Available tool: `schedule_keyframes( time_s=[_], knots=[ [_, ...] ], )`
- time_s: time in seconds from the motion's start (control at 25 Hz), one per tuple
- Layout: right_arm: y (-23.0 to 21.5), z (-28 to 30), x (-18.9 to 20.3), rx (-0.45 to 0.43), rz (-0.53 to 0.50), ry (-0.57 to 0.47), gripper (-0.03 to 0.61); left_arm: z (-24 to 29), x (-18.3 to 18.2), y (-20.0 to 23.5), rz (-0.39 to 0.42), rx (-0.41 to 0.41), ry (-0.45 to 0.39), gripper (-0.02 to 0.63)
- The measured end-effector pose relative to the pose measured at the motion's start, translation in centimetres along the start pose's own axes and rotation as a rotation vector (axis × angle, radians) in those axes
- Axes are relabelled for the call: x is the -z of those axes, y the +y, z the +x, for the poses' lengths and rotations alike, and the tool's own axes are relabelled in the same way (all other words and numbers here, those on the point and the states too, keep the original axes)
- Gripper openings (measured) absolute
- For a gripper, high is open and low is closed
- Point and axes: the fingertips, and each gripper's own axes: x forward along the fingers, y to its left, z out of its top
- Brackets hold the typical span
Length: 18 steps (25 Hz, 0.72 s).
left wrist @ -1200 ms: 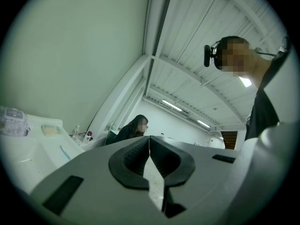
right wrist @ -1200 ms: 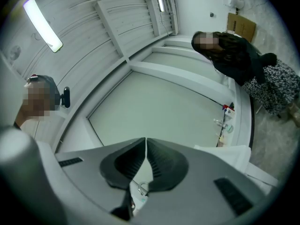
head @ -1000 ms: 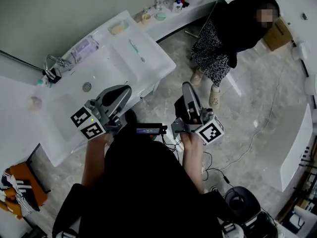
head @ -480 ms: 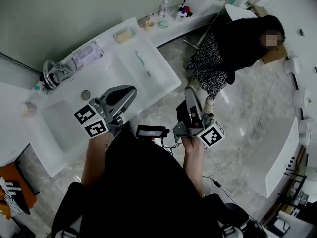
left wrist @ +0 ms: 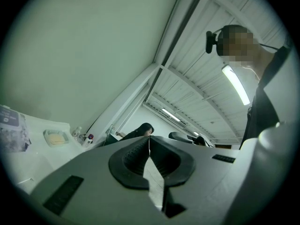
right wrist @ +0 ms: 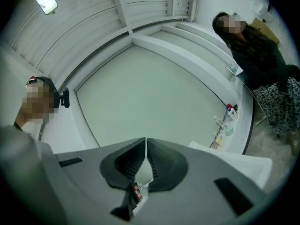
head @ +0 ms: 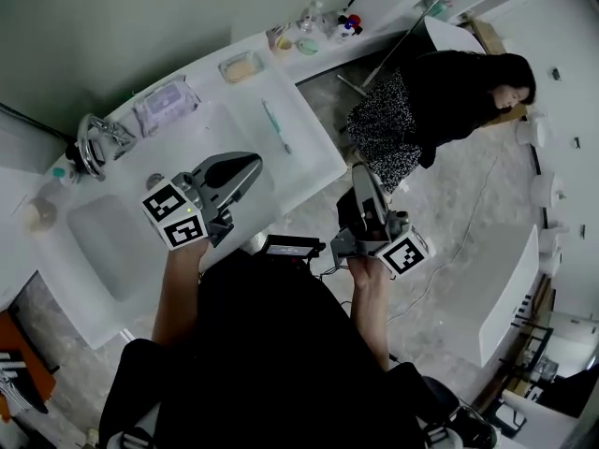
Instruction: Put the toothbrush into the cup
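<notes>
A green toothbrush [head: 274, 125] lies flat on the white sink counter [head: 318, 152], right of the basin. A small tan cup [head: 278, 37] stands on the shelf behind it, beside a green dish [head: 307, 47]. My left gripper [head: 251, 164] hovers over the basin's near side with its jaws shut and empty, short of the toothbrush. The right gripper [head: 360, 171] hangs off the counter's right corner over the floor, also shut and empty. In the left gripper view [left wrist: 149, 138] and the right gripper view [right wrist: 146, 139] the pads meet with nothing between them.
A faucet [head: 89, 143], a purple packet [head: 164, 106] and a soap dish [head: 241, 65] line the counter's back. Bottles [head: 348, 23] stand on the shelf. Another tan cup [head: 39, 215] sits far left. A person in dark clothes [head: 440, 96] stands right of the counter.
Both grippers have been carried forward toward the sink counter, which now sits closer under them in the head view. Their jaws stayed shut. The toothbrush has not moved.
</notes>
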Motion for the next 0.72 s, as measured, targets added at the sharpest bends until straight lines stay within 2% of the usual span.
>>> schedule_keyframes(
  time_s=[0.28,0.52,0.72],
  knots=[
    [-0.9,1.0,1.8,0.037,0.022,0.037,0.0,-0.5,1.3,1.9,-0.015,-0.002,0.045,0.009],
    [-2.7,2.4,1.8,0.023,0.056,0.055,0.0,0.2,1.8,4.1,-0.048,-0.068,0.086,0.009],
    [-4.7,2.8,1.2,0.006,0.091,0.053,0.0,1.9,2.8,5.1,0.002,-0.082,0.177,0.009]
  ],
)
